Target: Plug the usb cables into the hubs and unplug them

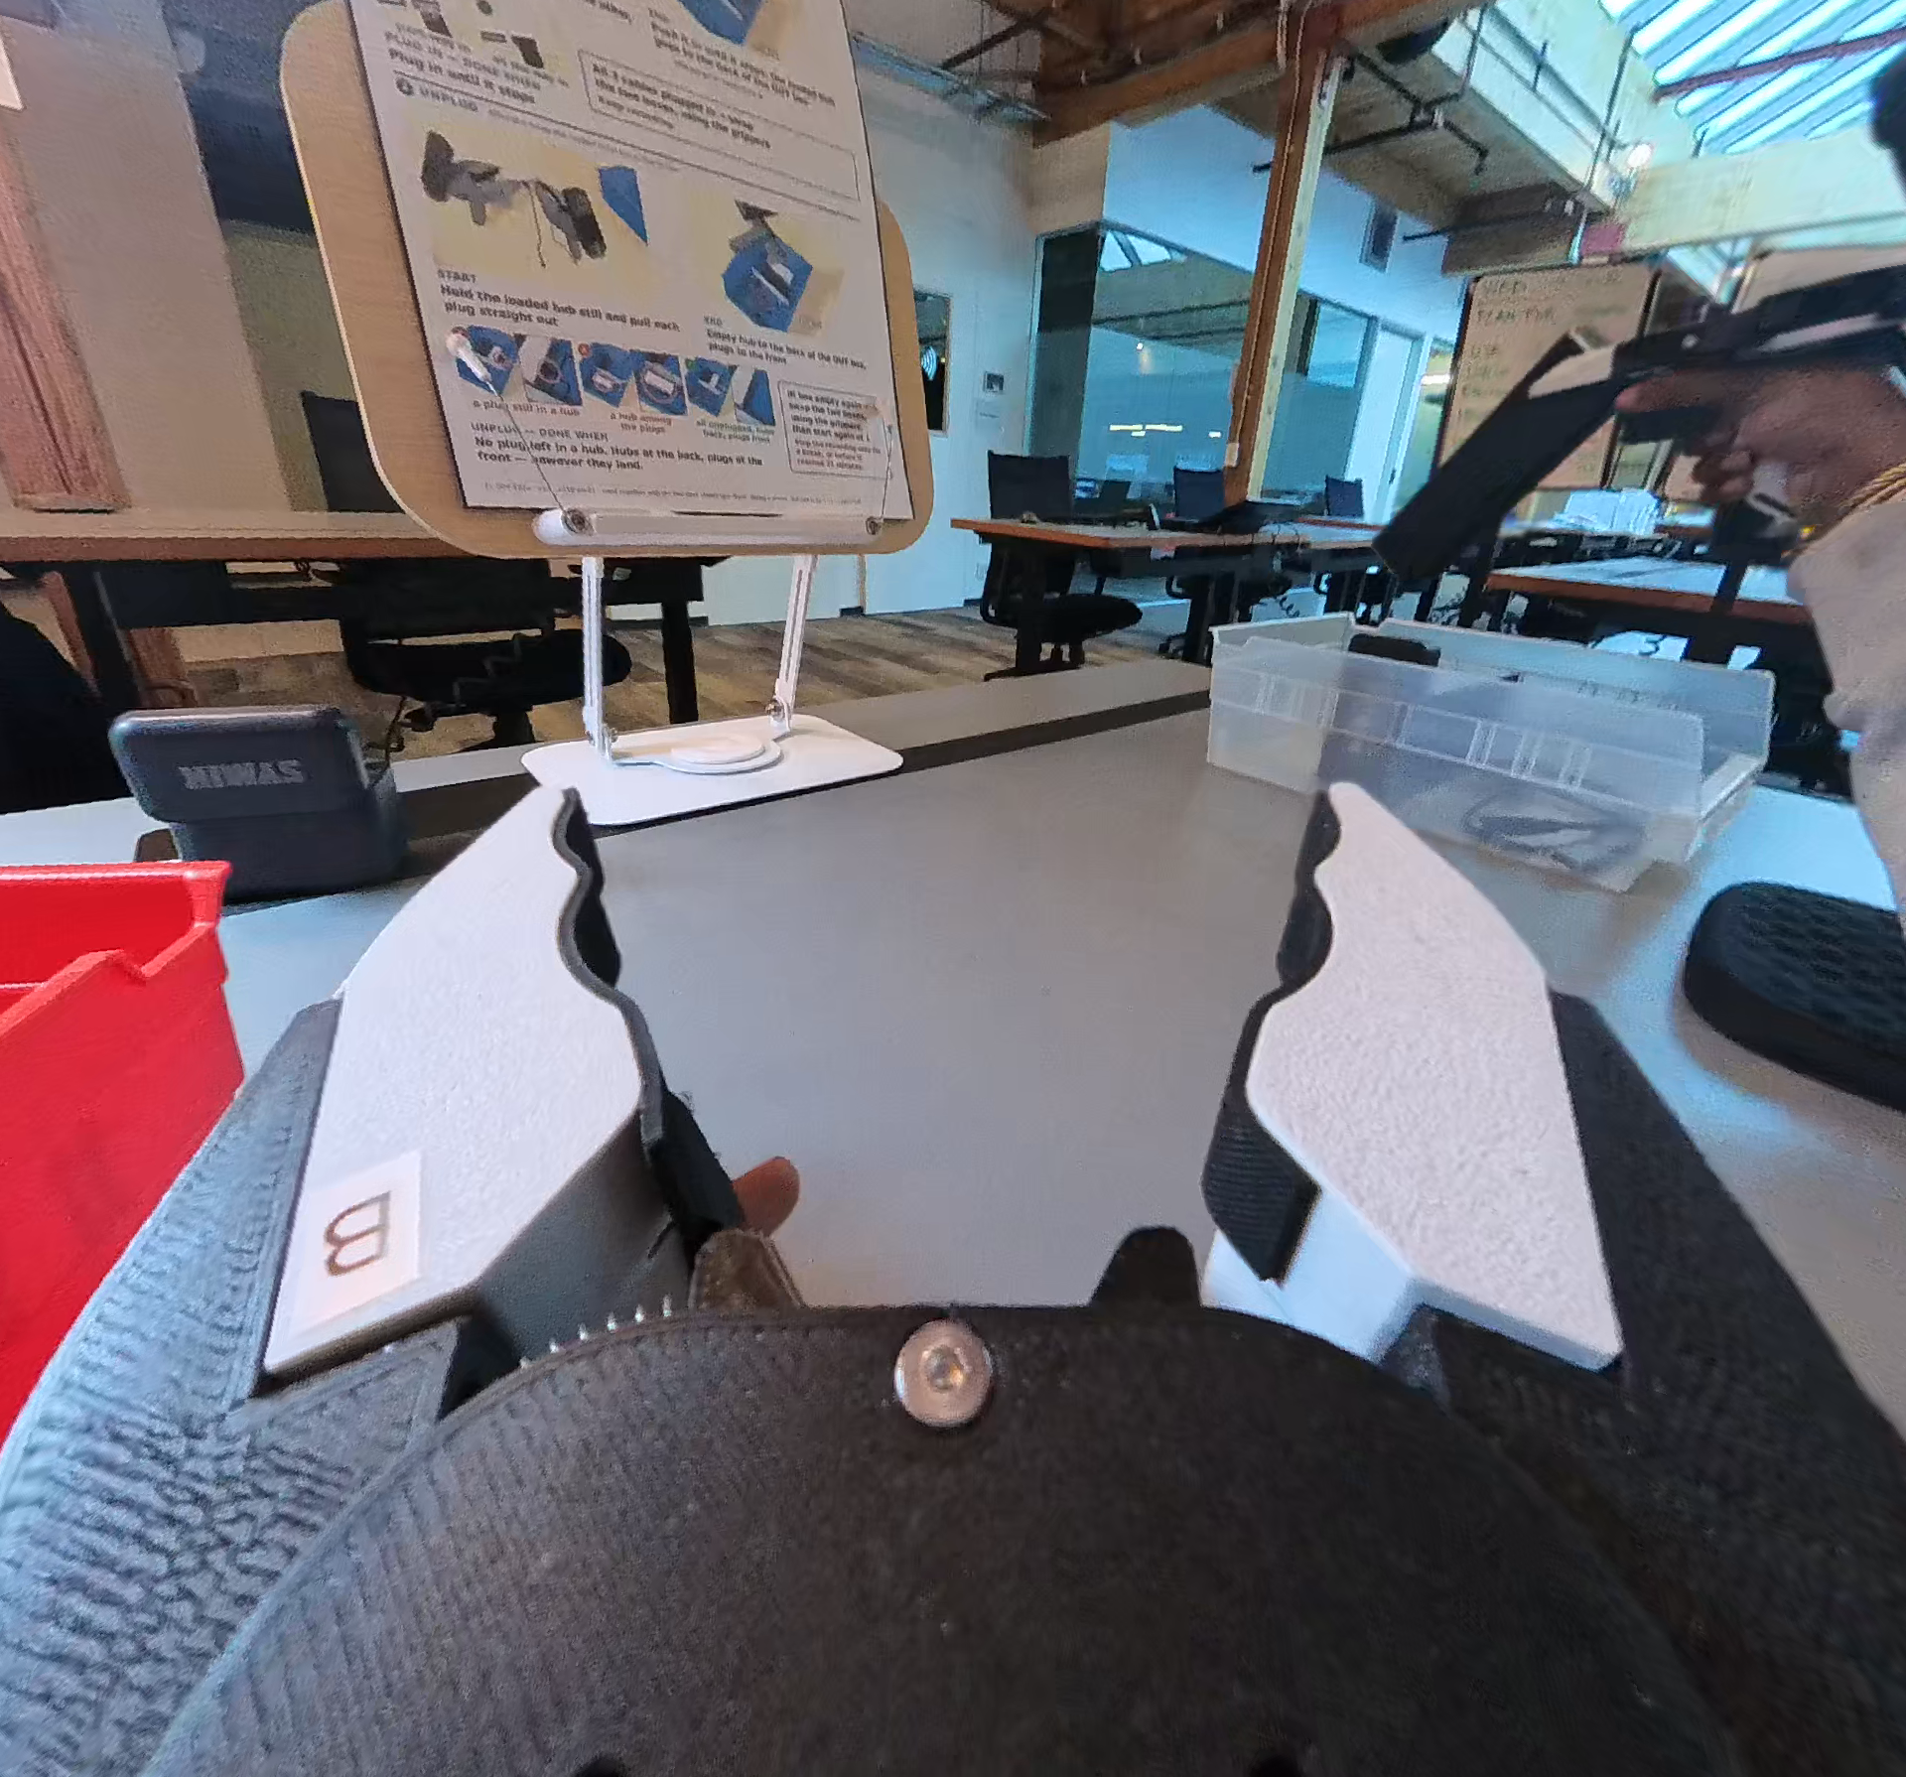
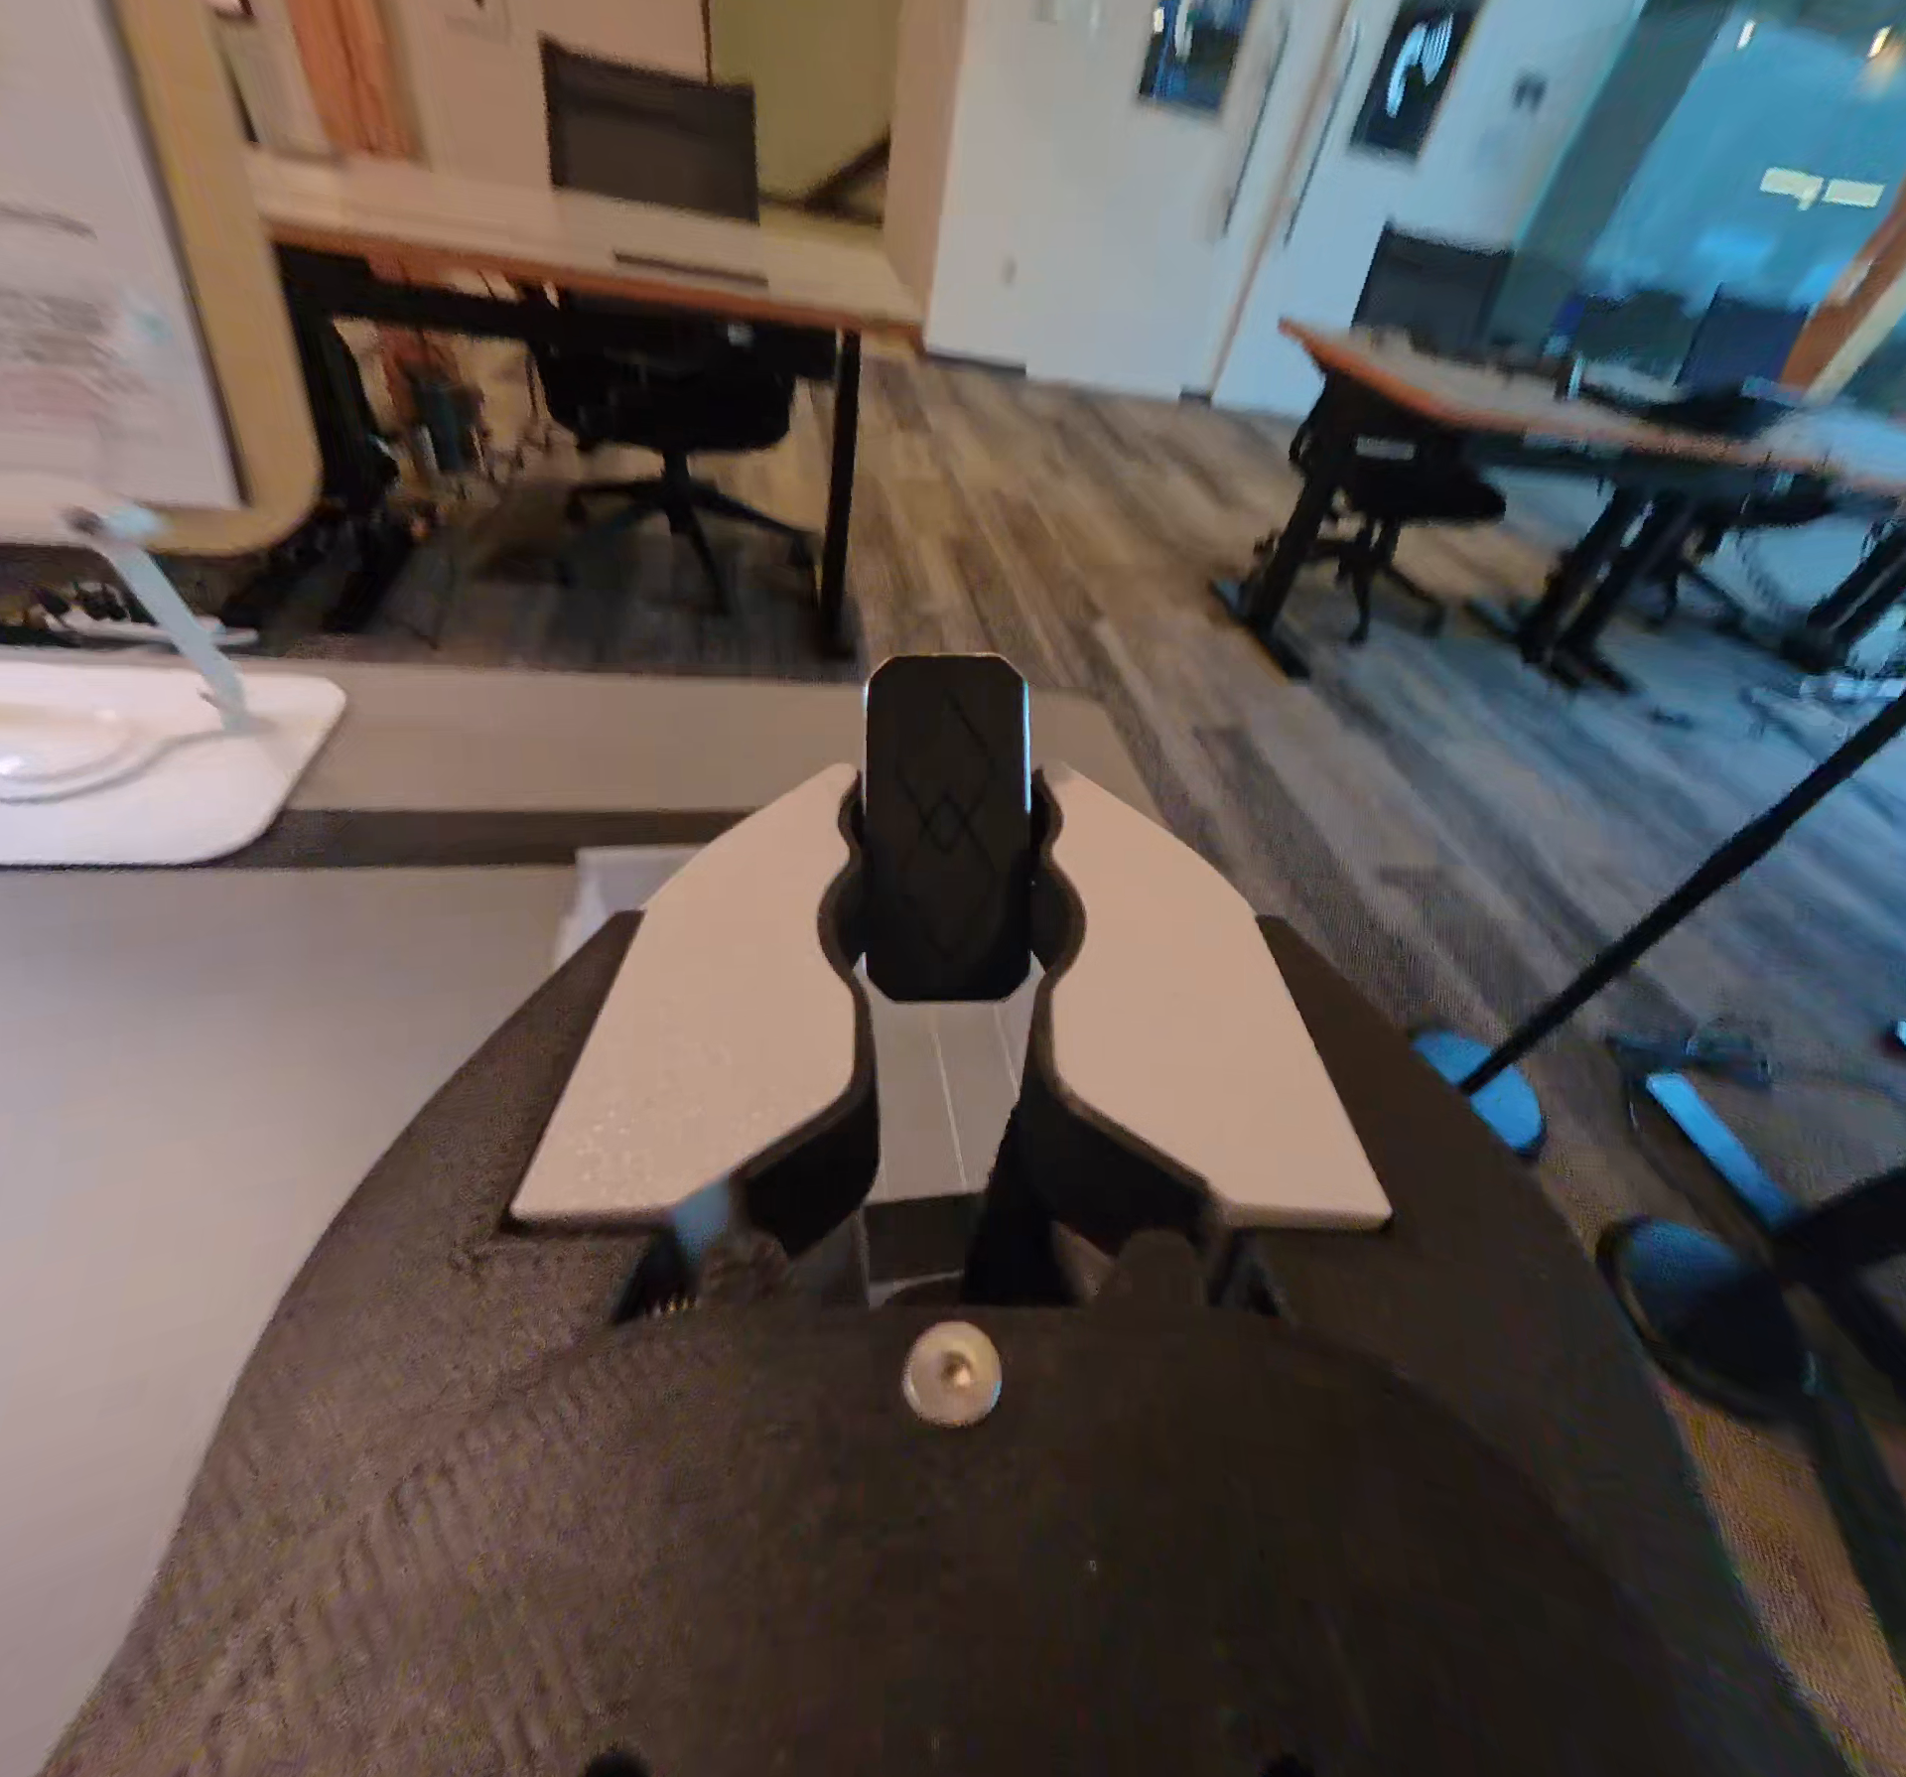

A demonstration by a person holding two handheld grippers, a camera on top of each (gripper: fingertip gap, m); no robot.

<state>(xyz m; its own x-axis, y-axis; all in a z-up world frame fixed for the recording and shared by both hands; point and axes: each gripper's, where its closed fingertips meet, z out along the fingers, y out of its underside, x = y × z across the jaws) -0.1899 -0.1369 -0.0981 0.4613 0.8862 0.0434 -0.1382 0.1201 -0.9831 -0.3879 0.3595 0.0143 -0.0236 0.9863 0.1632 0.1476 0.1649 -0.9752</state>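
At the left edge of the left wrist view stands a red bin (image 1: 103,1057) on the grey bench (image 1: 928,954). The left gripper (image 1: 949,902) hovers above the bare middle of the bench, with its fingers (image 1: 485,985) spread wide and nothing between them. To the right stands a clear tray (image 1: 1485,727), and a dark coiled cable (image 1: 1537,825) seems to lie in its front part.

The right gripper (image 2: 944,799) is held high, off the bench, and its fingers are closed on a black hub (image 2: 946,825), which stands up between the tips. No port of the hub can be seen.

The next step is probably to fetch a plug with the empty left gripper. It is best to grip the plug body squarely and near its end, while the hub is held still, and then to push straight in without tilting.
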